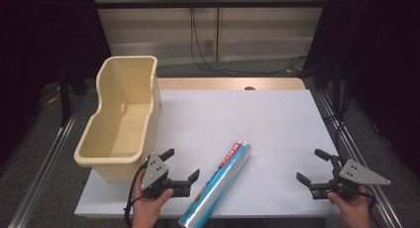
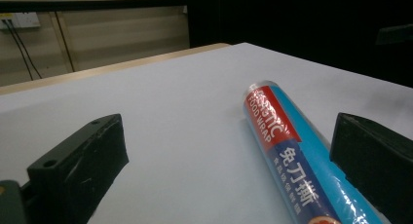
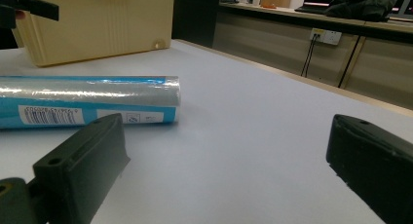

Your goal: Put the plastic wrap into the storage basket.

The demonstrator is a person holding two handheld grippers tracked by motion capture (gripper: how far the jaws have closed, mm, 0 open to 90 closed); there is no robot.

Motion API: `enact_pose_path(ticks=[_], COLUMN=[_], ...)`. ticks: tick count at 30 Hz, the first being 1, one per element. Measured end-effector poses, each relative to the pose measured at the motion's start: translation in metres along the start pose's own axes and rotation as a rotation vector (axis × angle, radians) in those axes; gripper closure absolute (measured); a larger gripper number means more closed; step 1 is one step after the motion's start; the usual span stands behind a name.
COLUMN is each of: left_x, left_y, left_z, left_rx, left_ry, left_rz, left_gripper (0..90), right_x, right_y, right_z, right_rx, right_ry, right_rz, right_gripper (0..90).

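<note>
On the white bench [image 1: 277, 119], we should close our left gripper [image 1: 181, 166], jaws wide like the right gripper's [image 1: 311, 164], squarely across the roll [image 1: 218, 184] mid-length.

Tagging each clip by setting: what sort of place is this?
Probably a lab or office recording station: a white-topped table in a dark enclosure, floor cables, wall sockets and a desk behind.

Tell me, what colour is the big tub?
The tub is pale cream-yellow all over, clearest in the high view.
</note>
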State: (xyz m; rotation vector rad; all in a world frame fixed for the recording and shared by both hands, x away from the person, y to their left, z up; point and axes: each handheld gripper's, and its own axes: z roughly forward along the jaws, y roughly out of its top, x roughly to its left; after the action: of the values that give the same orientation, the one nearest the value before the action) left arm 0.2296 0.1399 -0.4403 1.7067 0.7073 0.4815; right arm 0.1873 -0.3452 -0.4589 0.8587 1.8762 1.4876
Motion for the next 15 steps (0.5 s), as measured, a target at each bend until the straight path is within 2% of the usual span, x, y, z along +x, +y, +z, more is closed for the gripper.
enact_pose_path(ticks=[8, 15], left_x=[-0.003, -0.009], left_y=[0.003, 0.01], left_z=[0.007, 0.017], left_rx=[0.008, 0.05], left_ry=[-0.016, -0.054], left_rz=[-0.015, -0.024], left_gripper=[0.0, 0.0], right_x=[0.002, 0.001], right_y=[0.001, 0.001], right_z=[0.001, 0.001], right_rx=[-0.003, -0.005], right_ry=[0.0, 0.005], right_rz=[-0.006, -0.005], right_gripper=[0.7, 0.7])
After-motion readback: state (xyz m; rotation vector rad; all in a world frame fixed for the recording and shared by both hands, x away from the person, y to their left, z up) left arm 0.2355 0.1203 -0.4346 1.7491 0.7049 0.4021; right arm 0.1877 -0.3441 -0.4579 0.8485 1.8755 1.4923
